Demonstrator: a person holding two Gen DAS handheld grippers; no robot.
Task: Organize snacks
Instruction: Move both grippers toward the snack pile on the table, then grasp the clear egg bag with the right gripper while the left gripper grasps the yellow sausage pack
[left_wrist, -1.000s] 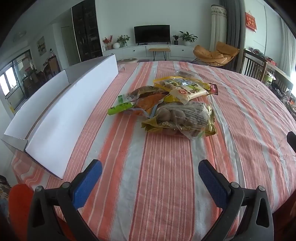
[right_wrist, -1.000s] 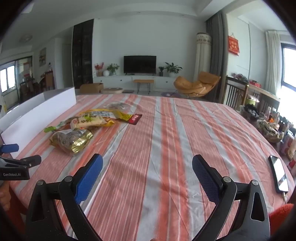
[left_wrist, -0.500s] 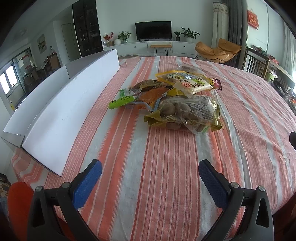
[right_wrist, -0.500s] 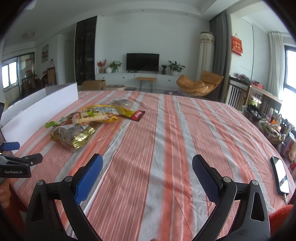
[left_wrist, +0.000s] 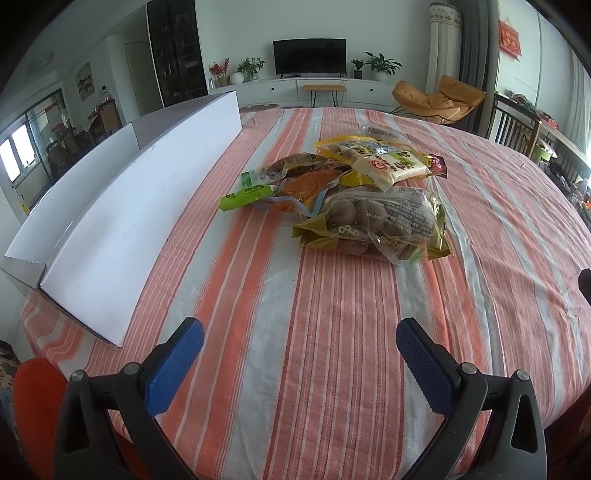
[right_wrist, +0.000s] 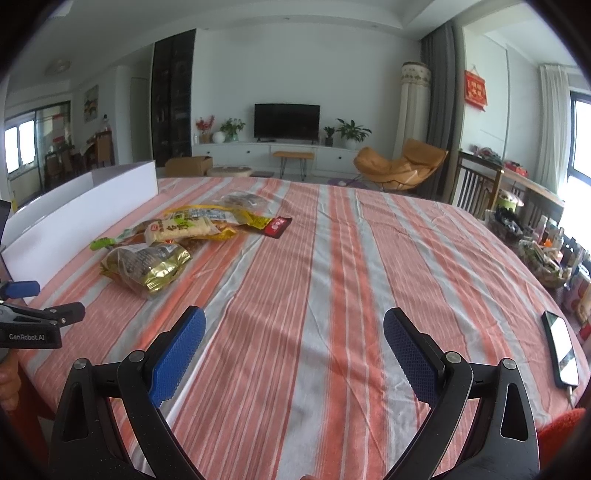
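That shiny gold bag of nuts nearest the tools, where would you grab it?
Probably by the flat crimped end of the gold nut bag, the sealed gold edge facing the left tool. That edge is thin and lies flat on the tablecloth, unlike the bulging middle. Come in low from the near side, tool open, one finger sliding beneath.

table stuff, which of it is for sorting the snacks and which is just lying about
For the job:
- snack packets, piled mid-table
- white box, along the left edge
- left gripper and right gripper, both open and empty

Just lying about:
- phone, at the right edge
- striped tablecloth
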